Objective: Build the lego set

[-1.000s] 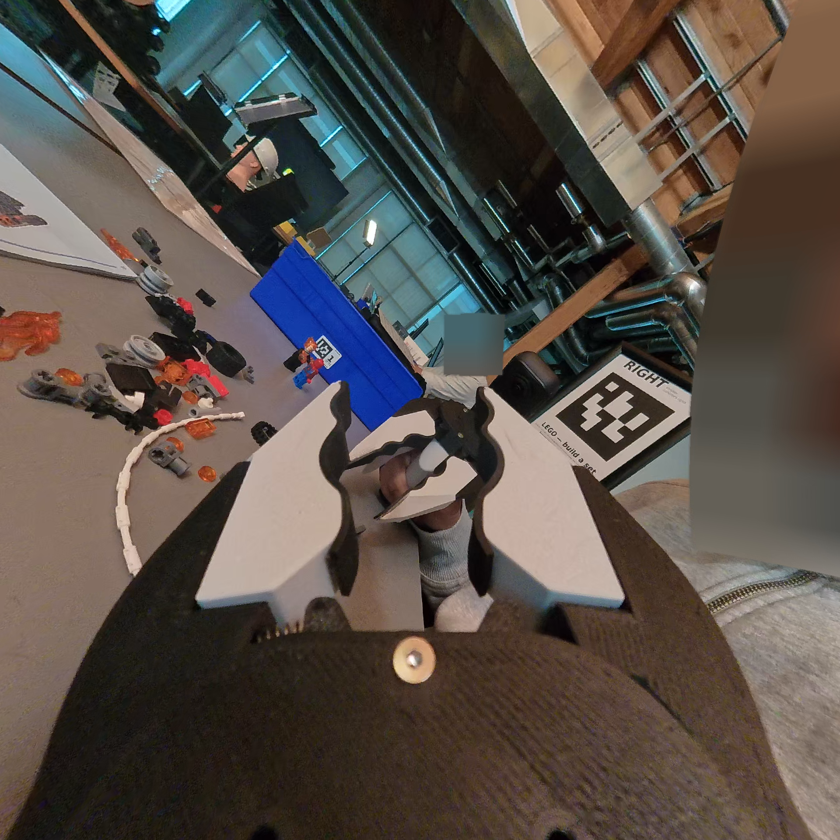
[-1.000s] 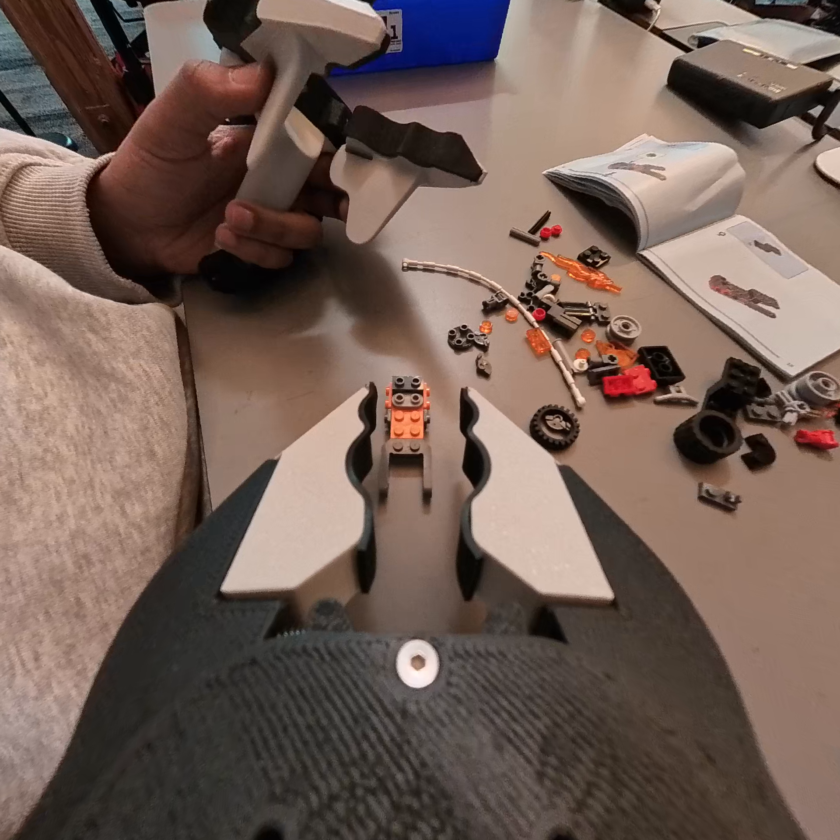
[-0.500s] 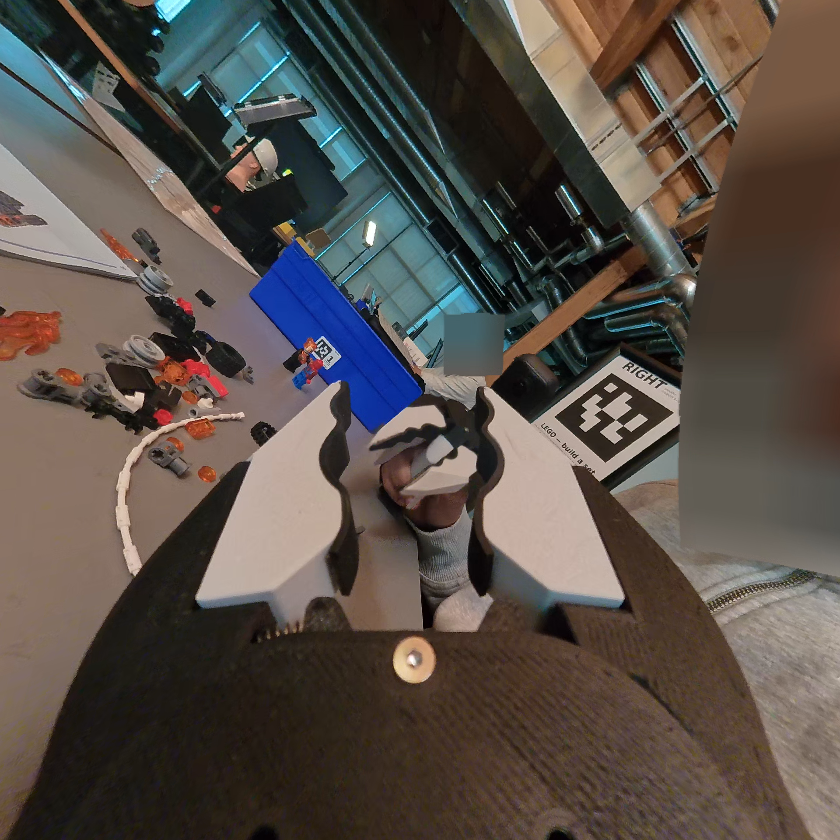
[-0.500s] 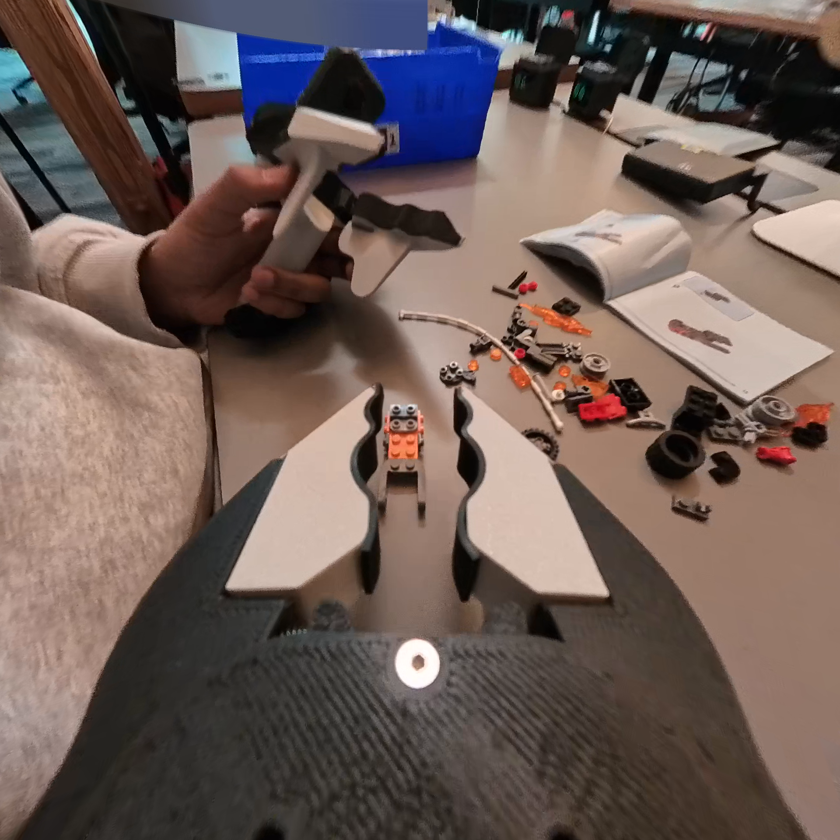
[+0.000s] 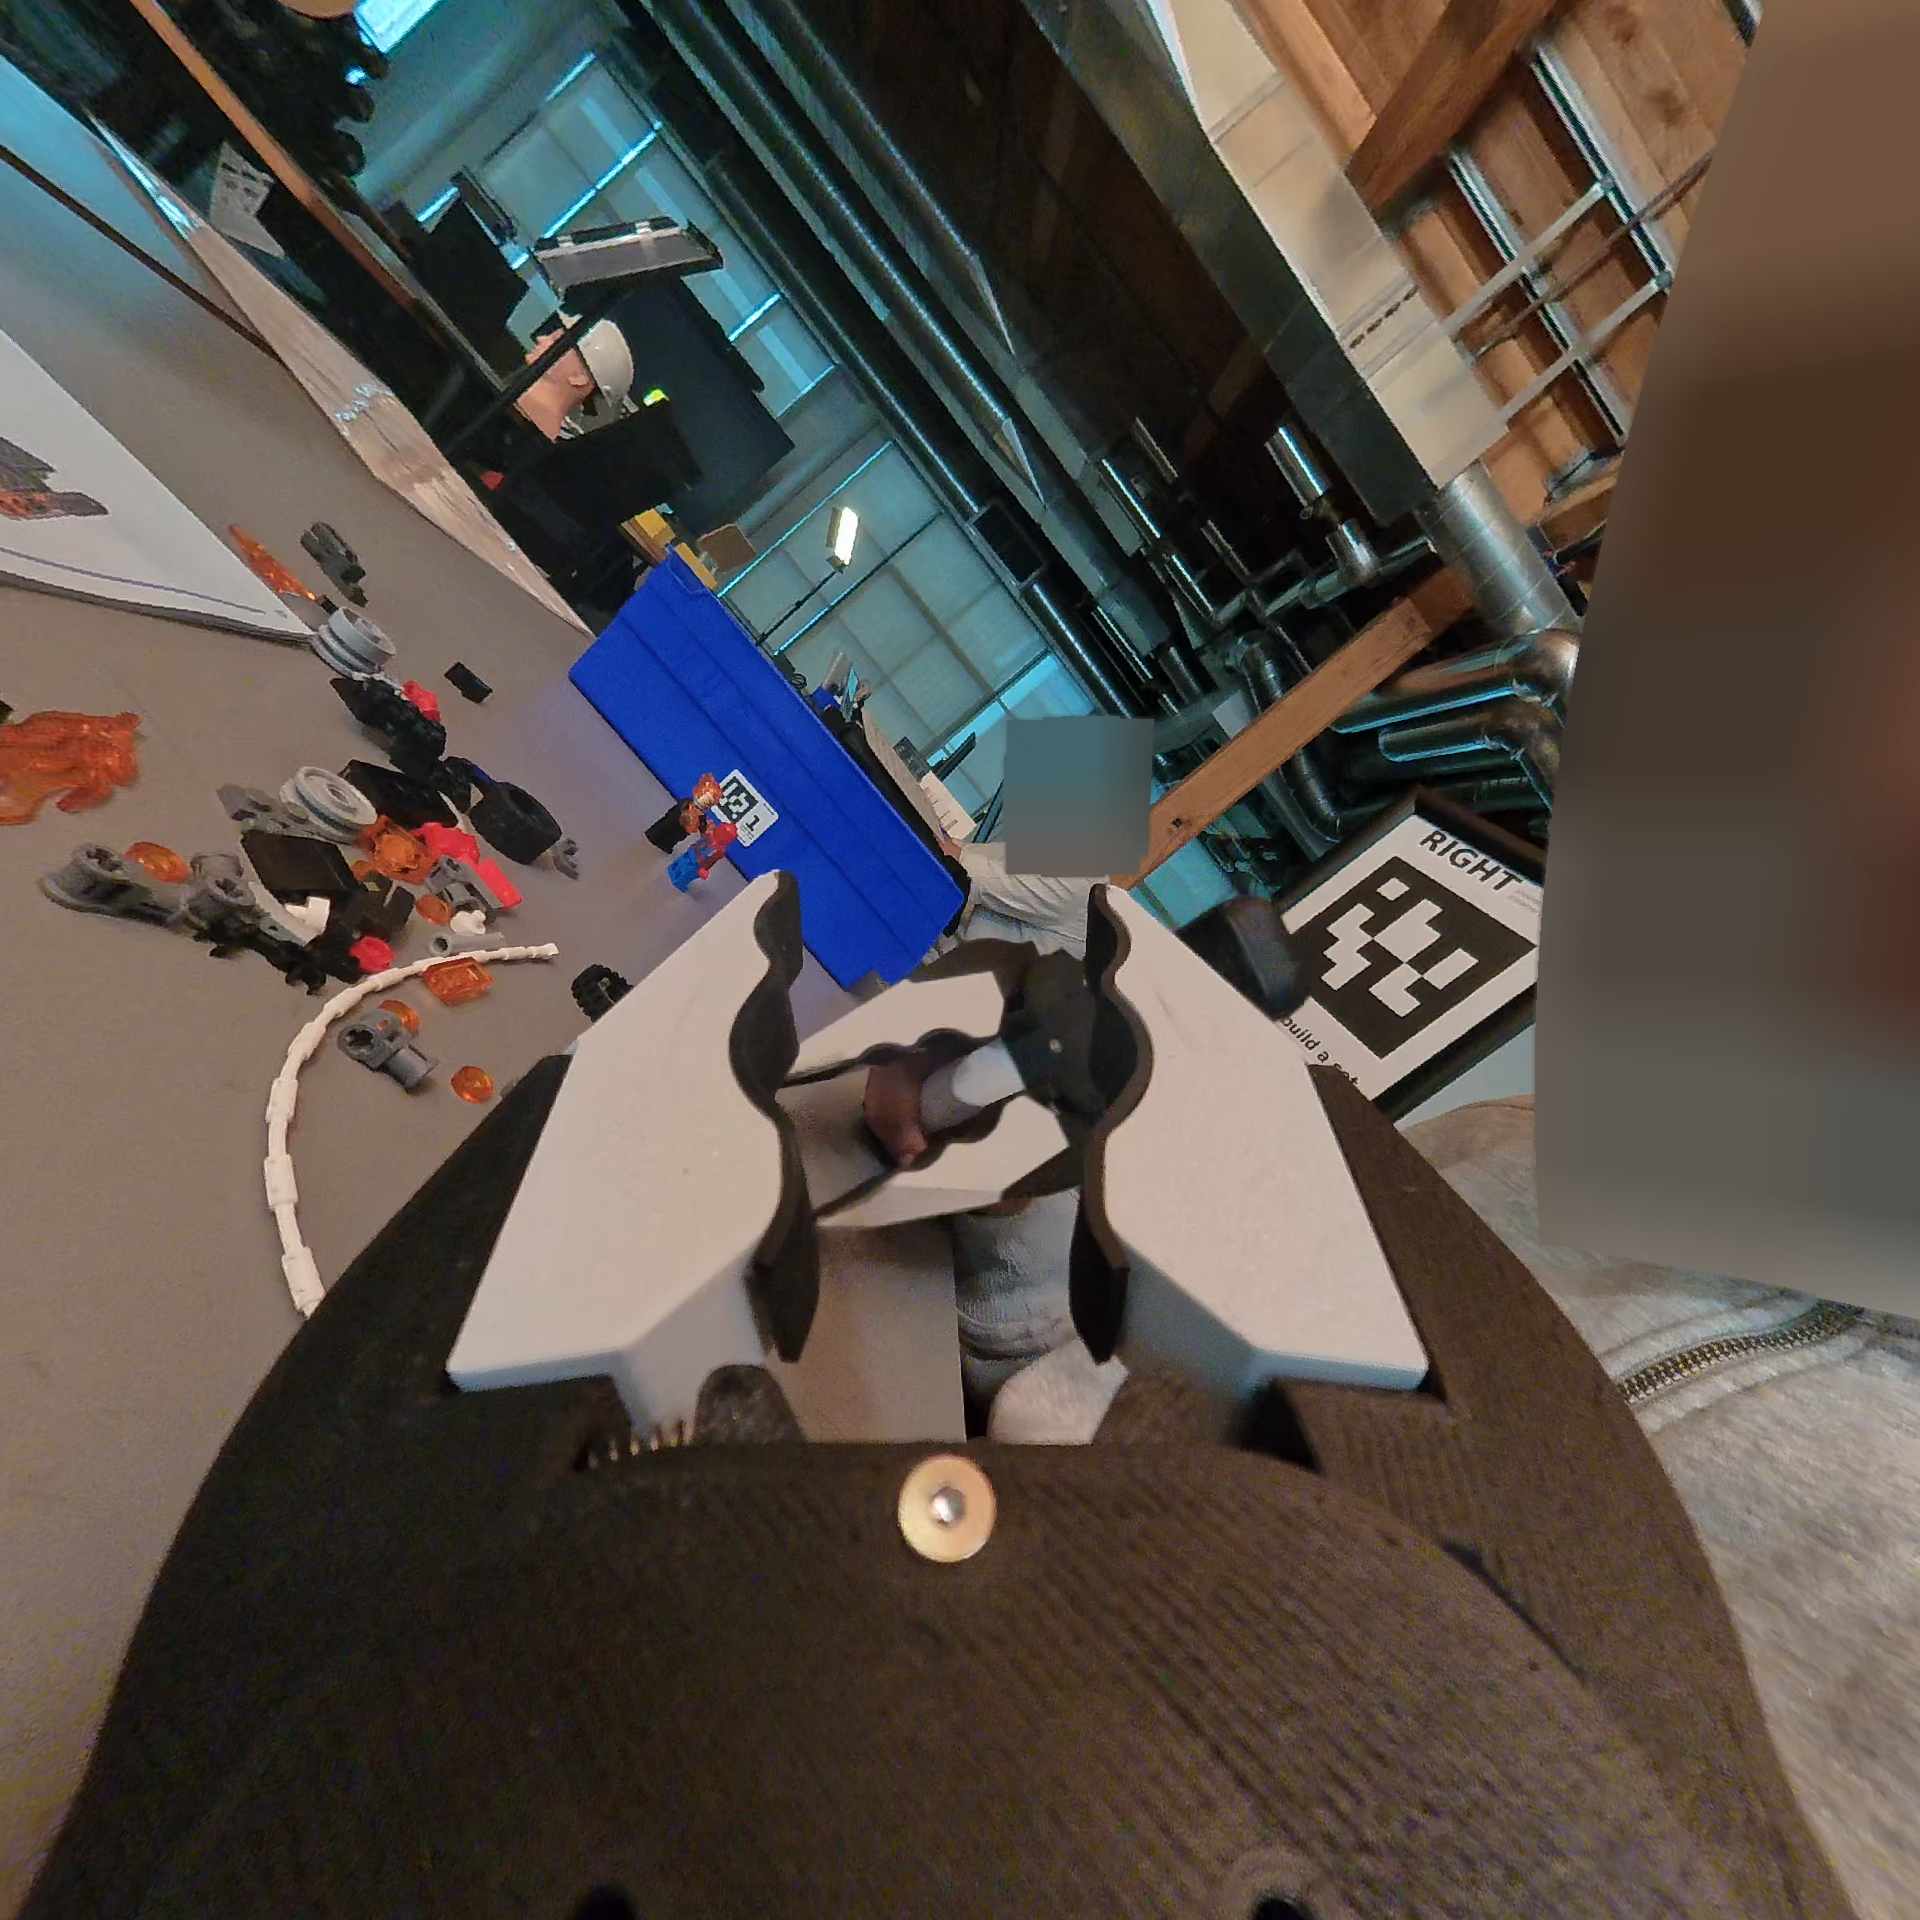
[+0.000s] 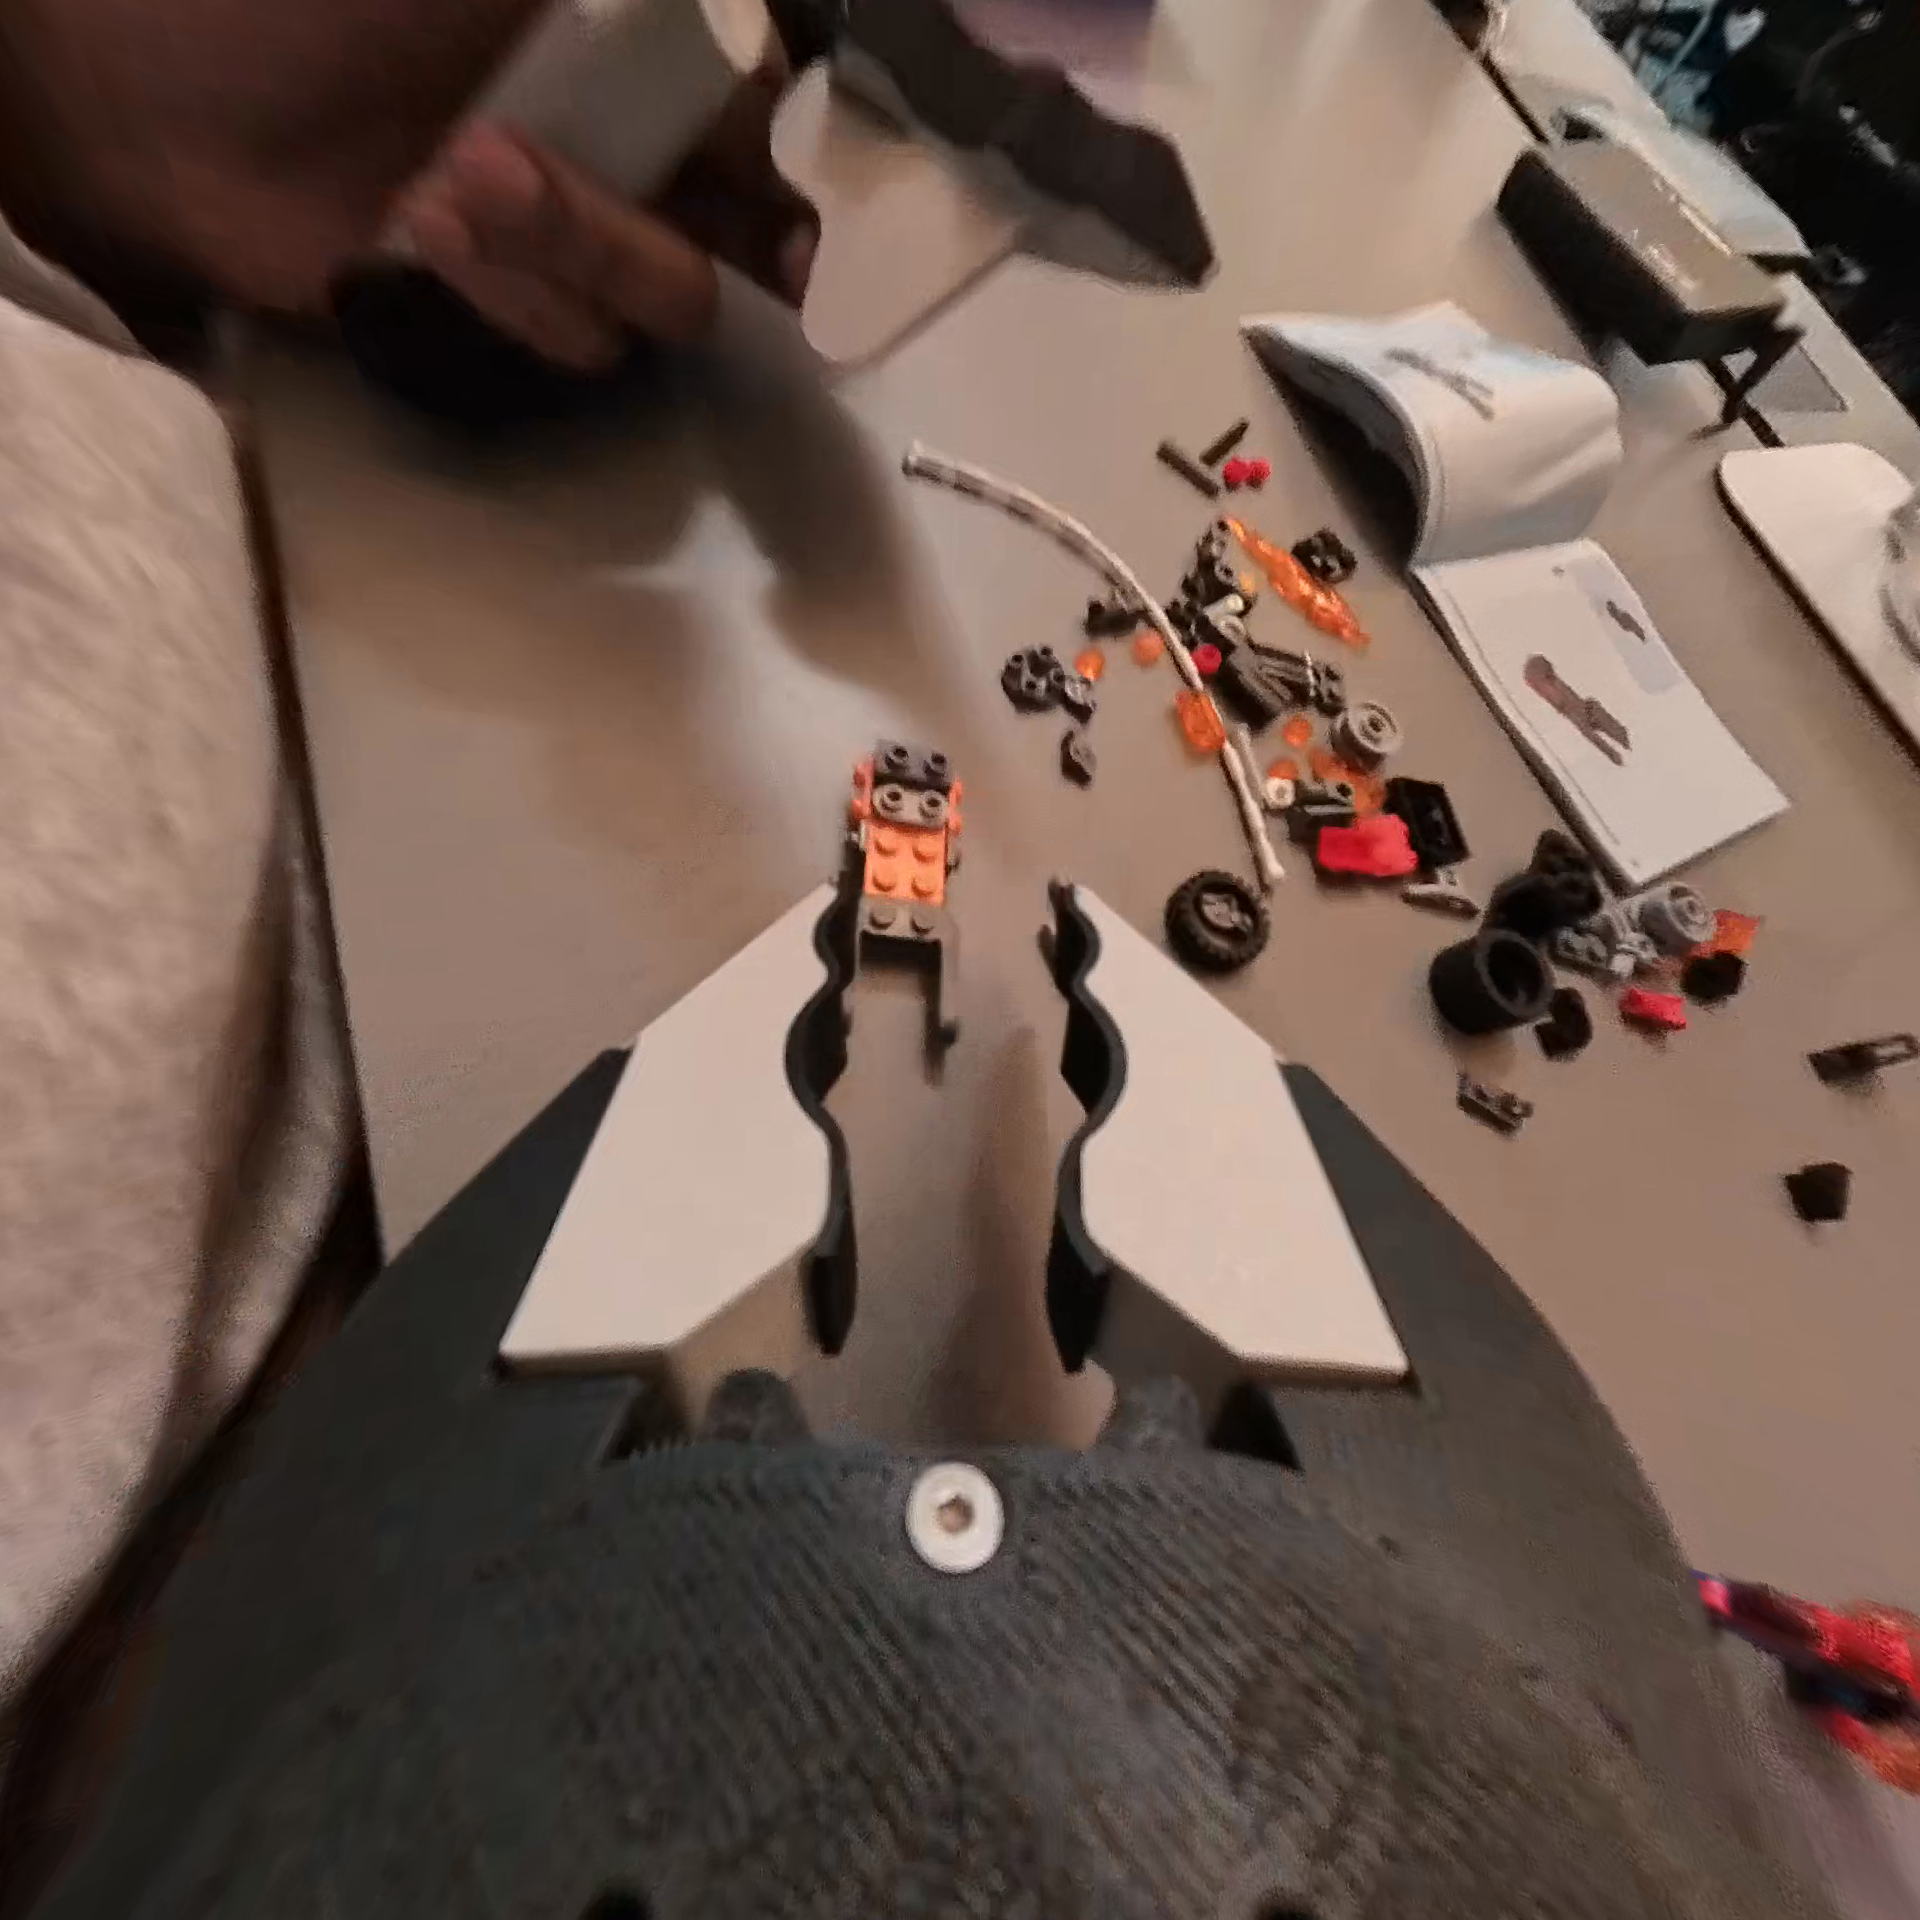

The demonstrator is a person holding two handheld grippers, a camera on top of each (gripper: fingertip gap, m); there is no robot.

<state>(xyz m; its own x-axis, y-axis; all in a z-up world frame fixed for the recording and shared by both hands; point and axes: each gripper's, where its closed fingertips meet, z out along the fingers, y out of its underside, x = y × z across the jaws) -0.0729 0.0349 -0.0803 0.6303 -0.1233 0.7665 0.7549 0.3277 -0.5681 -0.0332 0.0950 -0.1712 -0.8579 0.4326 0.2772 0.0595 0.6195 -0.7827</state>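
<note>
A small orange and grey lego assembly (image 6: 904,862) lies on the grey table (image 6: 582,748), just ahead of my right gripper's left fingertip. My right gripper (image 6: 945,904) is open and empty, low over the table; it also shows far off in the left wrist view (image 5: 935,1101). My left gripper (image 5: 940,914) is open and empty, held up above the table and tilted. It appears blurred at the top of the right wrist view (image 6: 987,135), held in a hand. Loose lego pieces (image 6: 1299,727) lie scattered to the right.
A black tyre (image 6: 1216,920), a white chain (image 6: 1143,603), a red piece (image 6: 1361,847) and a large black wheel (image 6: 1496,982) lie right of the assembly. Instruction booklets (image 6: 1600,707) are beyond them. A blue bin (image 5: 769,800) and a minifigure (image 5: 701,831) stand farther back. The left gripper's tips are roughly 12 cm from the right gripper's. The left tips stand about 9 cm off the white chain (image 6: 1143,603). The left camera catches it too, in the left wrist view (image 5: 357,1014).
My right gripper has swung and tipped down towards the table; the assembly now sits by its left fingertip instead of centred. The left gripper has barely moved.
</note>
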